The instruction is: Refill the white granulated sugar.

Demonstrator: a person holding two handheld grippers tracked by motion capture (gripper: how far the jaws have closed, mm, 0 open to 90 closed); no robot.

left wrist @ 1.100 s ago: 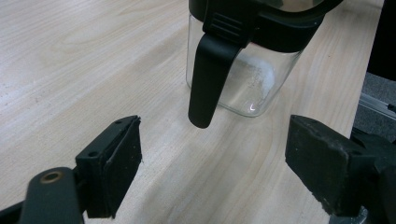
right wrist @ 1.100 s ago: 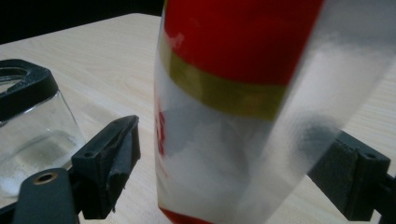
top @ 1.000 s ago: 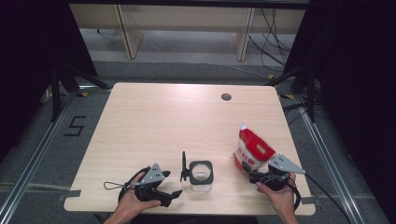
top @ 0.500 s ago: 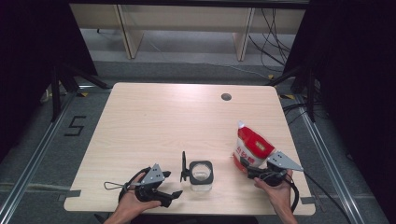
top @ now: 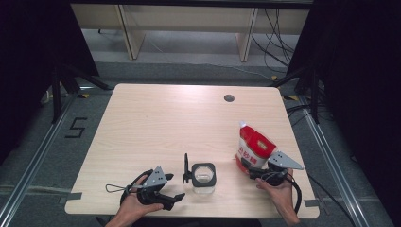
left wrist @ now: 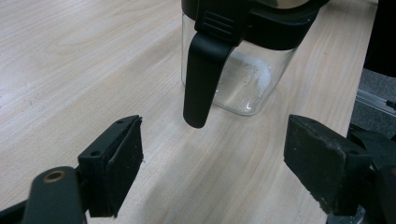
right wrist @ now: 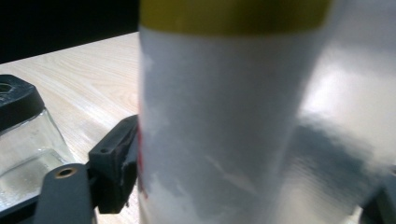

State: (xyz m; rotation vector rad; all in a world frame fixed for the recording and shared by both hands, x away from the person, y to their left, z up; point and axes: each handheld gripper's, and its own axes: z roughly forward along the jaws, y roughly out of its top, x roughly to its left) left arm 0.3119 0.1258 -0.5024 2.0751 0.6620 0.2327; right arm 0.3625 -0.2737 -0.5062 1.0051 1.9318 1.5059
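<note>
Jaws of right gripper (top: 249, 173) pinch the lower end of the red-and-white pouch (top: 254, 147), which stands near the tabletop's (top: 156, 123) right front, long axis tilted, spout up and away. Left gripper (top: 176, 197) jaws spread, facing the glass jar's (top: 204, 176) black handle (left wrist: 201, 74), not touching.

Bright table, dark surroundings, soft close-ups.
From above, the table (top: 156, 127) is evenly lit and pale while both sides fall to near black; the picture is somewhat grainy. Ahead of the left gripper's (left wrist: 212, 163) jaws the jar (left wrist: 243, 79) shows small glints and casts a soft shadow. Between the right gripper's (right wrist: 243, 186) jaws the pouch (right wrist: 224, 121) is blurred, with a white glare patch.
</note>
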